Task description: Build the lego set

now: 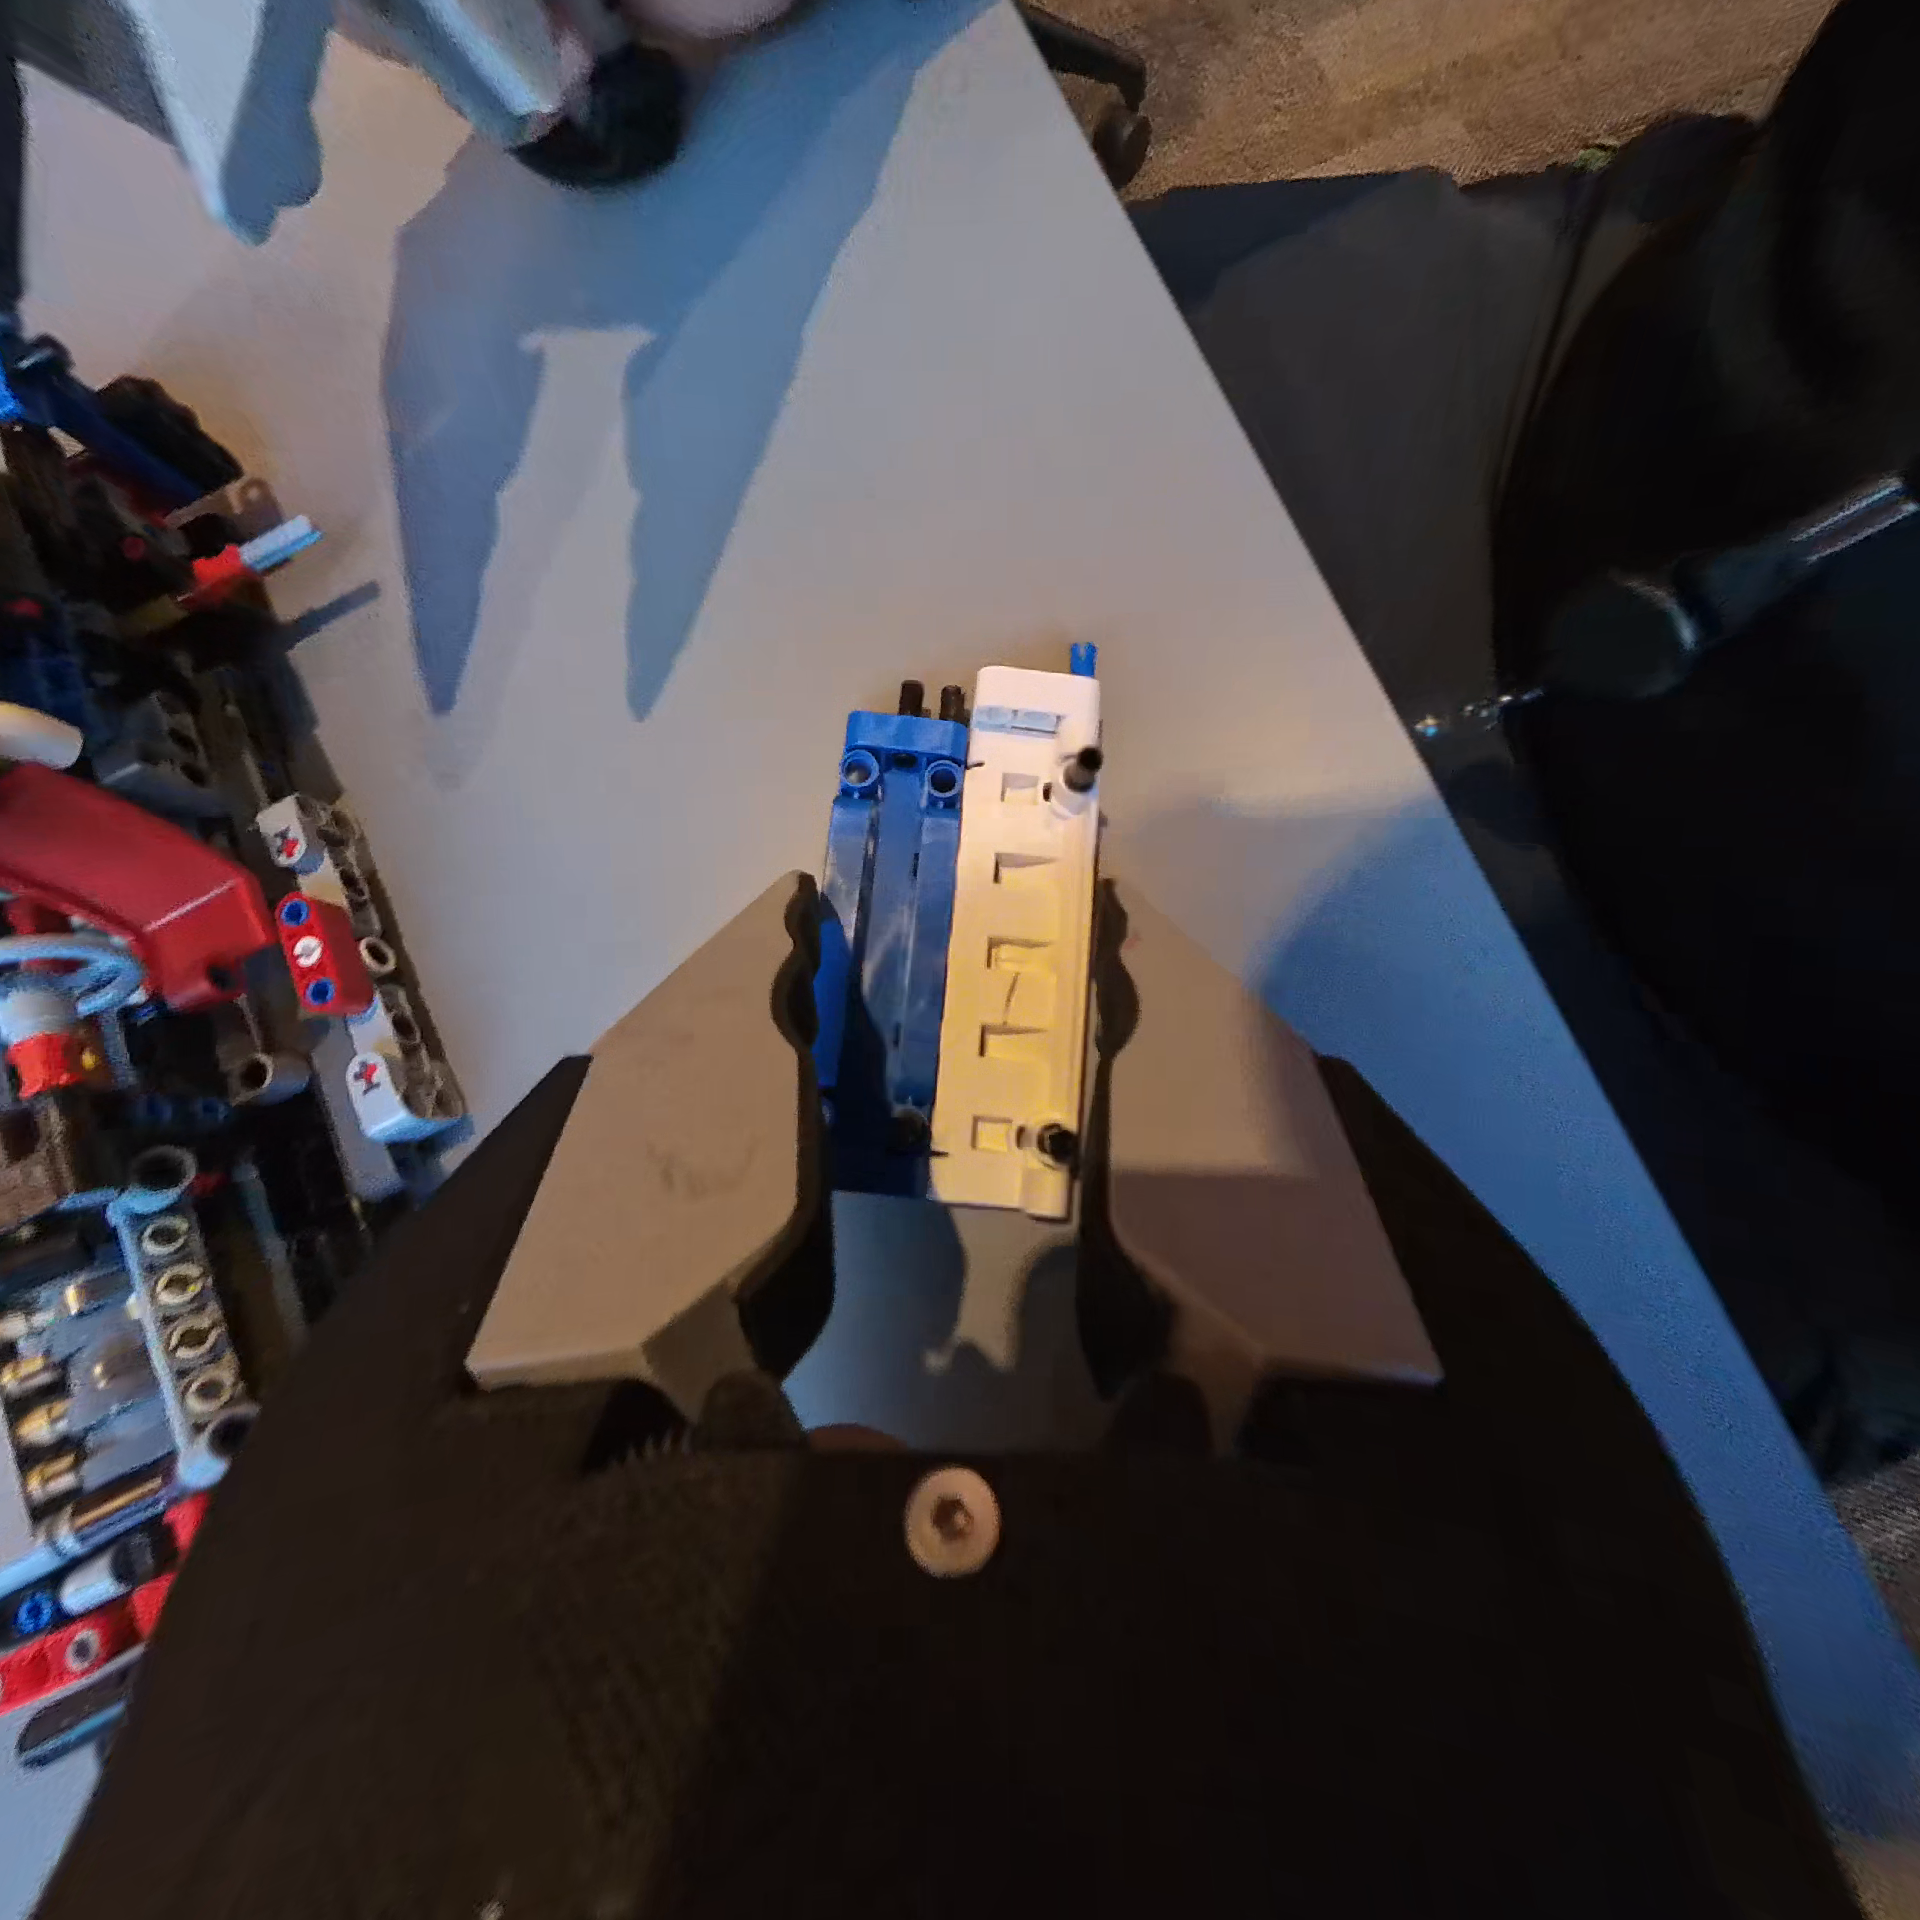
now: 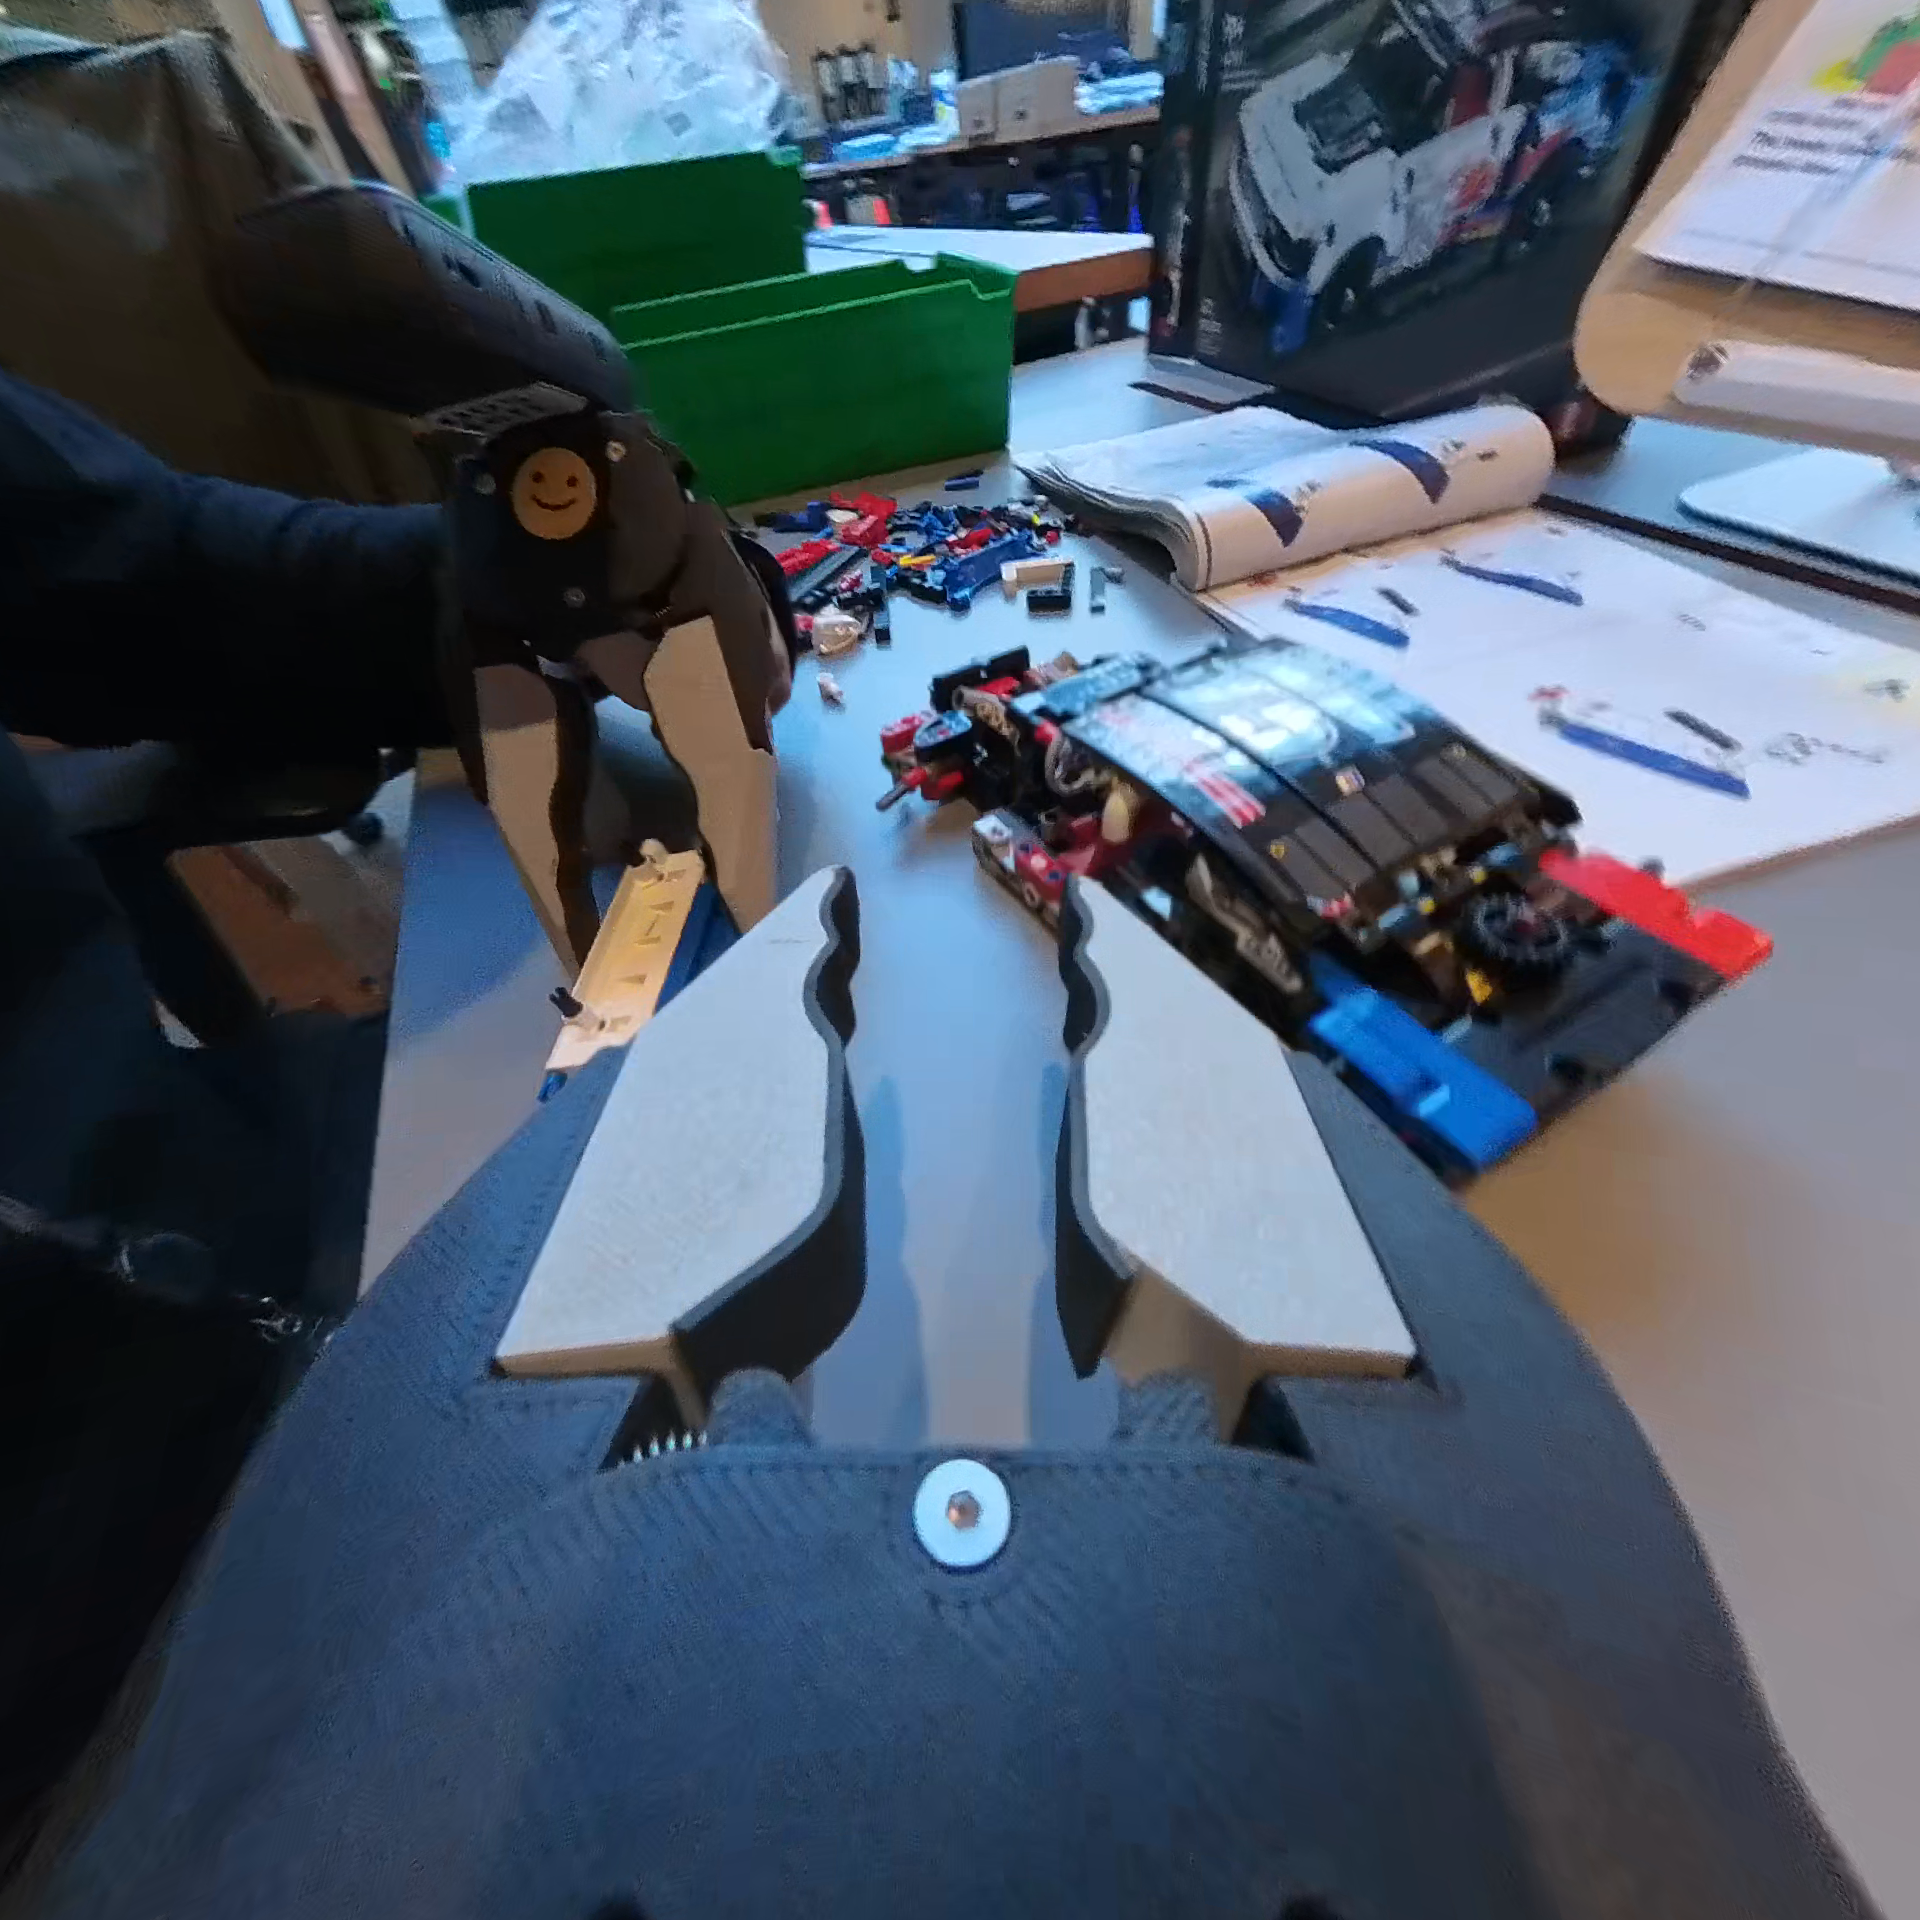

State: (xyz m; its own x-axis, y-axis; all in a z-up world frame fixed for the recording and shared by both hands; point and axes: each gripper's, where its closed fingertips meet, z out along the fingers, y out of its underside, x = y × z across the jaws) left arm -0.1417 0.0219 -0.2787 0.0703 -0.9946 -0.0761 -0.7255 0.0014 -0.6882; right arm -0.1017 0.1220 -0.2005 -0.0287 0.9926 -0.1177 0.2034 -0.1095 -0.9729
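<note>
The blue-and-white panel piece is sitting at the centre of the left wrist view, a long narrow sub-assembly with a blue beam half on its left and a white ribbed half on its right, black pins sticking out of its face and far end. The left claw is pinching it across its width, one pad on the blue edge and one on the white edge, and holding it over the pale tabletop near the tabletop's corner; whether it is touching the surface I cannot tell. In the right wrist view the same piece is showing at the left, slanting down between the left claw's fingers.

It is looking light and stiff, hard smooth plastic that is probably slipping easily under flat pads, so gripping the long side edges at mid-length, as now, seems the sound hold. The two halves are likely joined only by pins, so twisting or squeezing near one end may be prying them apart, and the protruding pins are better left free for mating.

The right claw is spread and empty, pointing over bare tabletop. To the right of it the partly built car is lying, black with red and blue ends. Farther back, loose bricks are scattered at upper centre, with the open instruction booklet beside them and green bins behind
</note>
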